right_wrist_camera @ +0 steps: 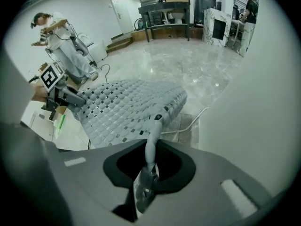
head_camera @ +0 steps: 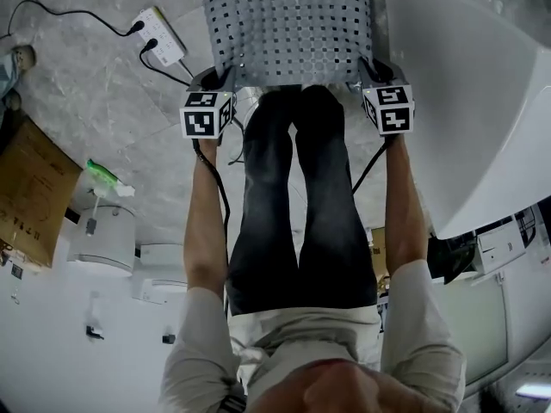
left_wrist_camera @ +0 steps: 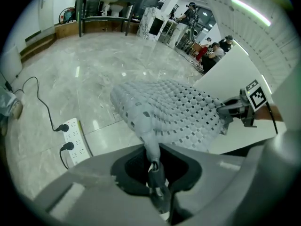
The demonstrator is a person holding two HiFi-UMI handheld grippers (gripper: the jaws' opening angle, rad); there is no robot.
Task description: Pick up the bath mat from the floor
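Above open floor [head_camera: 95, 101], a grey holed bath mat [head_camera: 288, 24] is being gripped by left claw [left_wrist_camera: 154, 167] and right claw [right_wrist_camera: 149, 169], white panel [head_camera: 469, 101] rightward.

Grey marble floor [head_camera: 77, 93] is carrying a white power strip [head_camera: 160, 36] lying flat. Two black plugs [head_camera: 148, 46] are sitting in it, cables [head_camera: 39, 2] trailing across the tiles.
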